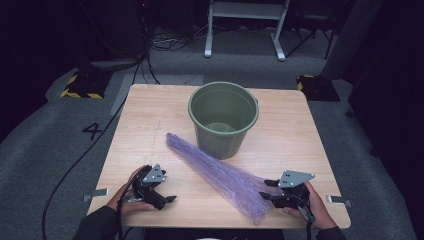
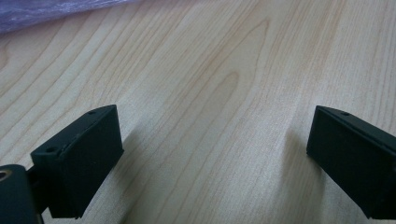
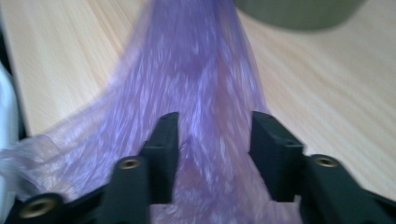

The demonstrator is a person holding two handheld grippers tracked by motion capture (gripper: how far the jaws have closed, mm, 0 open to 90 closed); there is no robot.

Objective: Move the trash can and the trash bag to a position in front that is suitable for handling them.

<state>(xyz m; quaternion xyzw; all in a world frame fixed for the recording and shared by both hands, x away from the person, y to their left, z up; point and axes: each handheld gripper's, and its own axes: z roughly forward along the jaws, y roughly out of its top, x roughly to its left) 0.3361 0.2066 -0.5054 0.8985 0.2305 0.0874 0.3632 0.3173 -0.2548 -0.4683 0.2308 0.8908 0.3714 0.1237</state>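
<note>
A long, crumpled purple plastic bag [image 1: 215, 172] lies slantwise on the wooden table [image 1: 150, 115], running from beside the green bucket [image 1: 222, 117] to the front edge. My right gripper [image 1: 265, 190] sits at the bag's near, wide end. In the right gripper view its jaws stand apart, open, straddling the purple film [image 3: 196, 70] without pinching it, and the bucket's base [image 3: 299, 11] is at the top. My left gripper [image 1: 164, 198] rests at the front left, a short way from the bag. It is wide open [image 2: 215, 140] over bare wood, with a strip of bag [image 2: 46, 11] in the corner.
The bucket stands upright at the table's middle back, with nothing seen inside it. Metal brackets [image 1: 96, 193] stick out from the table's front corners. Cables [image 1: 75, 165] trail across the grey floor at left, and a white frame [image 1: 245, 25] stands behind the table.
</note>
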